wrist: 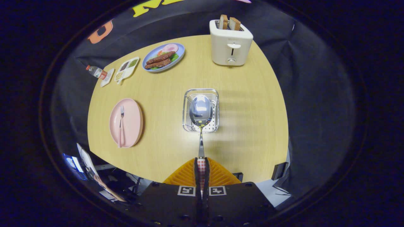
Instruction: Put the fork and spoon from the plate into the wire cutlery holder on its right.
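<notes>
Closest to me, my hand-held gripper (201,164) is nearly closed, both fingers pressing on the red-checked handle of the spoon (201,113). From the fingers the spoon's metal neck runs forward, and its shiny bowl hangs above the wire cutlery holder (215,94); whether it touches the wire I cannot tell. What else the holder contains I cannot tell either, since the spoon bowl covers most of its inside.

Taking the wire cutlery holder as my landmark on the wooden bench (246,132): to its left lies the pink plate (132,121), well apart from it, with the fork (121,126) lying lengthwise on it, tines pointing away from me and checked handle toward me. Beyond the holder stands a white toaster (231,47) with two slices of bread (229,23) sticking up from its slots. Beyond and left of the holder is a blue plate (181,52) carrying meat strips and greens, then a white divided tray (127,68) with small portions in its compartments, and farthest left a small bottle (96,72).
</notes>
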### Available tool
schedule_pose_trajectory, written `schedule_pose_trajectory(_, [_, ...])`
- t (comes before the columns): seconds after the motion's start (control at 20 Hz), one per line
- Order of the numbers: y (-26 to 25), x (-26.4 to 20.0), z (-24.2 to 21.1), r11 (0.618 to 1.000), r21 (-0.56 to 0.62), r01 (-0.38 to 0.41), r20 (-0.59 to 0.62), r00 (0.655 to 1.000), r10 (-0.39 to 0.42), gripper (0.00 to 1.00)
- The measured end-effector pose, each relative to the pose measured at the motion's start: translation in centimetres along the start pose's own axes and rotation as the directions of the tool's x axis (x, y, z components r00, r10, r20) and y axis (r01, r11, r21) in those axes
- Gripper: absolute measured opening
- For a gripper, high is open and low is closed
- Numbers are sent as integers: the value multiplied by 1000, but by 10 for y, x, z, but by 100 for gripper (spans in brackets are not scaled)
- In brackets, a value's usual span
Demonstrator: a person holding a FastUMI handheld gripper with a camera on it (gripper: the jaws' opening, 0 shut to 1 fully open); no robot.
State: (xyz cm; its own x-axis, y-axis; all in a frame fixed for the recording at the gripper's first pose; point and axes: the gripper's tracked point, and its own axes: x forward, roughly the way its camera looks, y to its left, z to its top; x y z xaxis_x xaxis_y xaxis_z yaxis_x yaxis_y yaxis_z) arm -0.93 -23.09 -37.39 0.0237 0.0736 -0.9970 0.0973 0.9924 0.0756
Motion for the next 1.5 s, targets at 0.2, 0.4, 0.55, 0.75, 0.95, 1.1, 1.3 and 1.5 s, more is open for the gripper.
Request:
schedule_pose_trajectory(0.2, [3,7,7,999,8,-42,-149,988,43,1])
schedule_pose_trajectory(0.4, [-3,18,23,999,38,-23,-207,978,31,1])
schedule_pose_trajectory(0.55, [-2,21,34,1000,6,-15,-222,975,16,3])
schedule_pose_trajectory(0.75, [3,21,35,1000,-17,-15,-263,965,10,8])
schedule_pose_trajectory(0.95, [3,20,49,1000,-18,-8,-235,972,4,8])
schedule_pose_trajectory(1.1, [9,11,67,1000,-21,-18,-140,990,15,17])
schedule_pose_trajectory(1.3, [22,-1,77,999,-41,-18,-59,998,16,40])
schedule_pose_trajectory(1.5, [57,-5,67,997,-64,-50,-35,998,48,66])
